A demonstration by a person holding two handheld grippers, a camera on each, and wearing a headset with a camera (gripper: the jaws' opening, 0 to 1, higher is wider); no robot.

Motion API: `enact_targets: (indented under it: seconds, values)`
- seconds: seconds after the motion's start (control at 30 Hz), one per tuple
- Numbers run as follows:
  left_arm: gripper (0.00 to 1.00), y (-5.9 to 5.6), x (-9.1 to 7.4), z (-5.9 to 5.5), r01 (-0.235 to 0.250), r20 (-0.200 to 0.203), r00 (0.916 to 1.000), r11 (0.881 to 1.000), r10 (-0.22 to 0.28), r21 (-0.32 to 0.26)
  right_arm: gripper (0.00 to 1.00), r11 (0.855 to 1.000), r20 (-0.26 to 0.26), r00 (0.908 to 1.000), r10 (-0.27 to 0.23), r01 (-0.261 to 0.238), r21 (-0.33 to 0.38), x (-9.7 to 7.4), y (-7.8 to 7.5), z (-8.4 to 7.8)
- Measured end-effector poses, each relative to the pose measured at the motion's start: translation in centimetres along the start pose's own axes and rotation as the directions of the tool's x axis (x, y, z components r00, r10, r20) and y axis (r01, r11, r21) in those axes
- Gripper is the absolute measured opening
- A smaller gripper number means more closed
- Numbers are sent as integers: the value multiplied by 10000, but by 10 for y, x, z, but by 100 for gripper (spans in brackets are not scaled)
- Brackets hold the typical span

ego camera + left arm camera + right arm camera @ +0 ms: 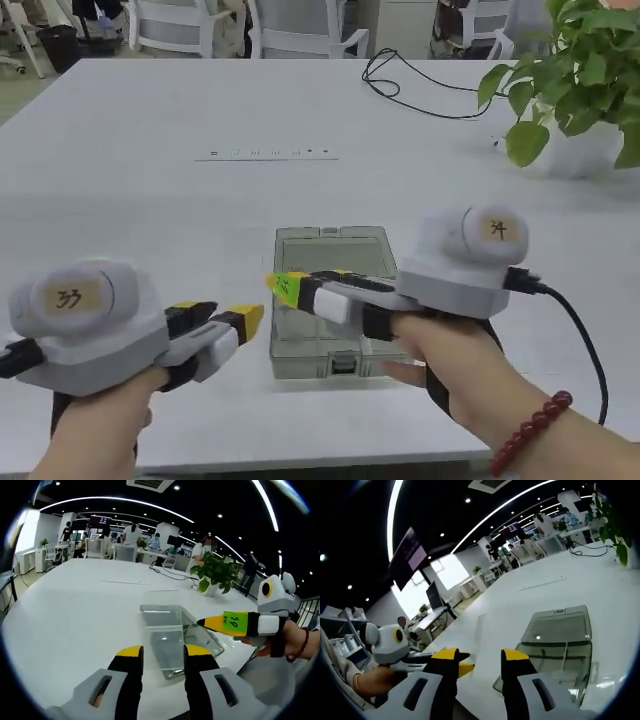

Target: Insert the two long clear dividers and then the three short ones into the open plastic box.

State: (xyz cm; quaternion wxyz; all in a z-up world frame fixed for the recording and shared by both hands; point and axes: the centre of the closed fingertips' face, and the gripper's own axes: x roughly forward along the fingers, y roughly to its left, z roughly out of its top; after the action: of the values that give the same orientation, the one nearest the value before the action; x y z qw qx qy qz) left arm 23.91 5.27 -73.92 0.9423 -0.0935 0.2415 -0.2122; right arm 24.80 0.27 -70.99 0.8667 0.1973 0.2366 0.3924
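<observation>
The clear plastic box sits mid-table with its lid folded back flat behind it. It also shows as the box and the box. My right gripper points left, hovering over the box's left rim, and in its own view the right gripper stands open with nothing between the jaws. My left gripper floats open to the left of the box, and the left gripper faces the box's near corner. A thin row of clear pieces lies farther back on the table.
A potted plant stands at the back right, with a black cable looping on the table beside it. White chairs line the far edge. Bare white tabletop spreads left of the box.
</observation>
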Motion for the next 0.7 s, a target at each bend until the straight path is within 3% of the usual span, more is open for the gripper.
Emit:
enact_targets:
  seconds: [0.2,0.7]
  values:
    - [30,-16,-1,4,613,242,9978,9981,-616,112,30,9998,129,9999,18,-21,214,8,3,1]
    - [30,-33,-2,11,1239,452,9913,9923,-1236,-31,17,9985,469,9989,23,-49,549,11,6,4]
